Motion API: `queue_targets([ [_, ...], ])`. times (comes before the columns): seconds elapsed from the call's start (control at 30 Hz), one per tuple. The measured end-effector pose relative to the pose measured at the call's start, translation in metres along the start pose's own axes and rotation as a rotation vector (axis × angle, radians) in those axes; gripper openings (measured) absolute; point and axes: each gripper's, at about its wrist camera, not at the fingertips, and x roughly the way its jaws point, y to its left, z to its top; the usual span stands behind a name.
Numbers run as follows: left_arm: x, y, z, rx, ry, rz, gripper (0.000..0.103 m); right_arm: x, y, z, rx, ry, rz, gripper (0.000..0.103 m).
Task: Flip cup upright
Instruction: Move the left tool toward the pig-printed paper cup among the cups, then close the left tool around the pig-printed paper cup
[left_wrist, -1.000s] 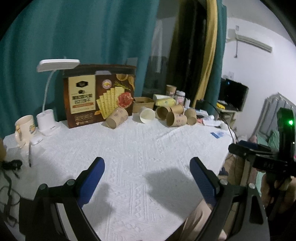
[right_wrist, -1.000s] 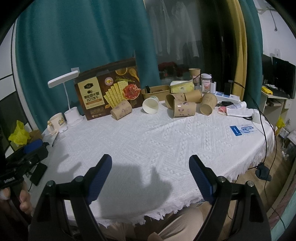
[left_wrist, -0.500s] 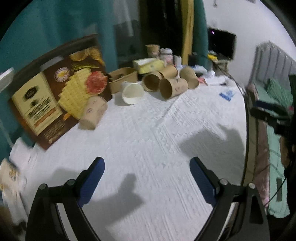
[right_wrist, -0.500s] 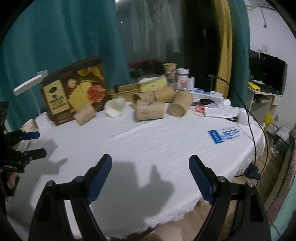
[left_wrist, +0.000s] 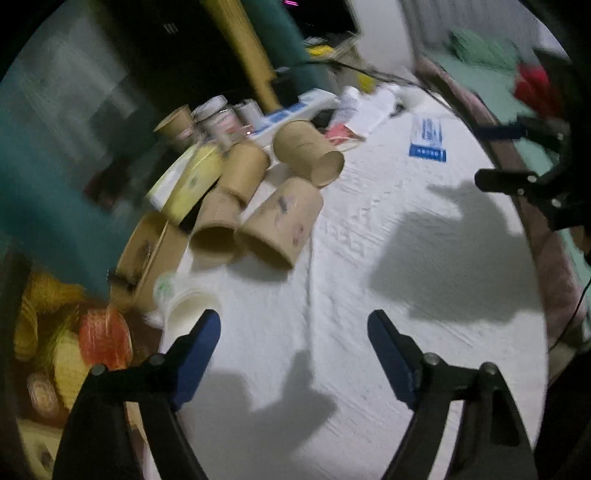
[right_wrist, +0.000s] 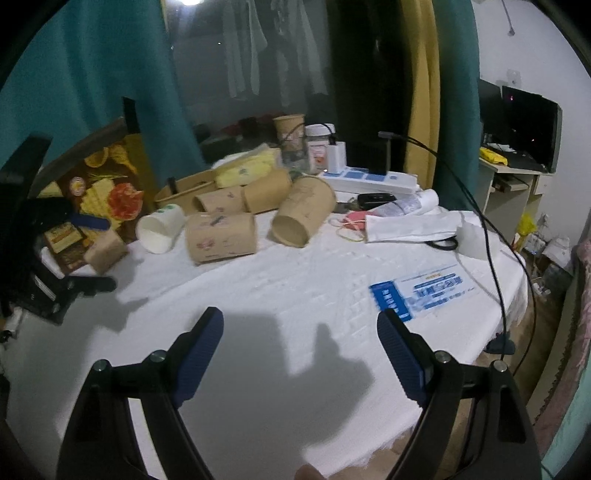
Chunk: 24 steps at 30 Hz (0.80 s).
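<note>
cups: brown kraft | cup: white | tablecloth: white, embossed | curtain: teal

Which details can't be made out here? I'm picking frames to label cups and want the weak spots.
- White cup, left wrist view: motion blur, and the left gripper finger covers its lower edge.
- Snack box, left wrist view: blurred and cut off by the picture edge.
- Blue-and-white card, right wrist view: print too blurred to read.
- Upright brown cup, right wrist view: contents hidden.
</note>
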Motion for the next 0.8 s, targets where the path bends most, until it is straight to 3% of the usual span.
queue_targets([
  [0.2,0.043,0.018,0.058,0.108,0.037,-0.065,0.077,0.021,-0.015,0.008,0.021,-0.015,-0.017,0.084],
  [0.3,0.063,0.012,0.078,0.213,0.059,-0.098,0.076,0.029,-0.02,0.011,0.051,-0.015,-0.007,0.084],
  [0.37,0.078,0.004,0.089,0.297,0.073,-0.08,0.076,0.032,-0.022,0.013,0.06,-0.011,-0.004,0.084],
  [0.5,0.102,-0.001,0.098,0.352,0.108,-0.061,0.075,0.036,-0.026,0.014,0.061,0.009,0.0,0.084],
  [0.8,0.13,-0.002,0.086,0.395,0.185,-0.046,0.06,0.04,-0.03,0.006,0.07,0.038,-0.033,0.084],
])
